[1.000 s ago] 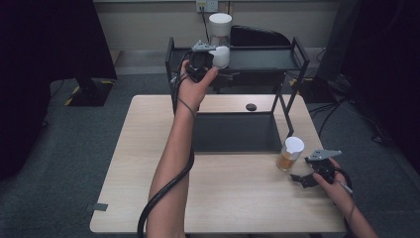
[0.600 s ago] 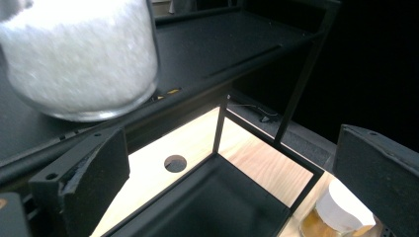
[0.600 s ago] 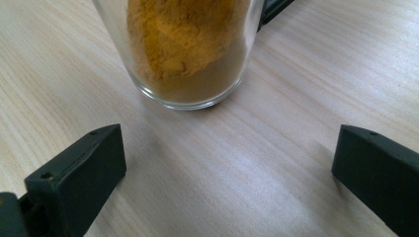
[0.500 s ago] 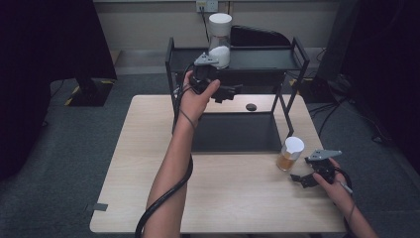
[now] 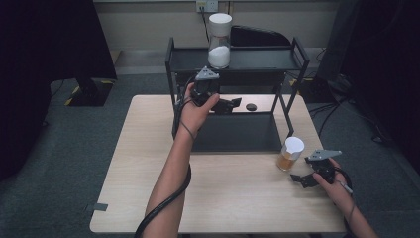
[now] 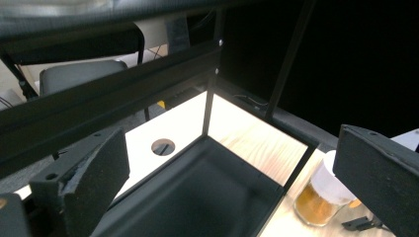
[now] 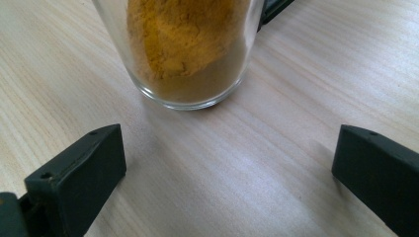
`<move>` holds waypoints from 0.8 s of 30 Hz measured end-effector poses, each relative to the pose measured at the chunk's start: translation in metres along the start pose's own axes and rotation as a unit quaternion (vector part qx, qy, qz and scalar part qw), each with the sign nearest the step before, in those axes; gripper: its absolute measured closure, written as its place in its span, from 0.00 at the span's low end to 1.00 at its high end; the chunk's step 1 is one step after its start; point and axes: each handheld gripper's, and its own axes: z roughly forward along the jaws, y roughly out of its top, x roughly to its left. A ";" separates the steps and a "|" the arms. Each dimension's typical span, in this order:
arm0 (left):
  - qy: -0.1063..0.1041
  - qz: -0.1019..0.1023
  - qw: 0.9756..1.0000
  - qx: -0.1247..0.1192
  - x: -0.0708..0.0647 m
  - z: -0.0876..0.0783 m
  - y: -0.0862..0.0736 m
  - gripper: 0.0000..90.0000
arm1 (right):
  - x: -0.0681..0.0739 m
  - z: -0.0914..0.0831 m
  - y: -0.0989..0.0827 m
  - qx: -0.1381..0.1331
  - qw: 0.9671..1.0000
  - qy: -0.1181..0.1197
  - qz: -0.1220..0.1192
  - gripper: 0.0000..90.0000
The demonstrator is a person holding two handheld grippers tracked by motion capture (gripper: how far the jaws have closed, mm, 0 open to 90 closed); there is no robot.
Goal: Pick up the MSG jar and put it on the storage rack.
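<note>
The left gripper (image 5: 229, 104) is held with its jaws spread wide and nothing between them, in front of the black two-tier metal rack (image 5: 295, 54), above its lower tray (image 6: 197, 197). No writing can be read on anything. On the rack's upper shelf a clear jar of white powder with a white lid (image 5: 219, 34) stands upright. A small dark round disc (image 5: 251, 106) lies on the pale wooden table (image 5: 148, 173) behind the lower tray.

The right gripper (image 5: 300, 180) is held low over the table, jaws wide apart and empty. Just ahead of it, untouched, stands a clear glass jar of orange powder with a white lid (image 7: 190, 49). Bare tabletop lies open to its left.
</note>
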 end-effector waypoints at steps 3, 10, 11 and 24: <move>0.000 0.000 1.000 0.003 0.001 0.002 -0.008 0.00 | 0.000 0.000 0.000 0.000 1.000 0.000 0.000 0.00; -0.006 -0.010 1.000 0.010 0.005 0.007 -0.023 0.00 | 0.000 0.000 0.000 0.000 1.000 0.000 0.000 0.00; -0.006 -0.009 1.000 0.011 0.005 0.008 -0.025 0.00 | 0.000 0.000 0.000 0.000 1.000 0.000 0.000 0.00; -0.010 -0.030 0.999 0.024 0.012 0.019 -0.057 0.00 | 0.000 0.000 0.000 0.000 1.000 0.000 0.000 0.00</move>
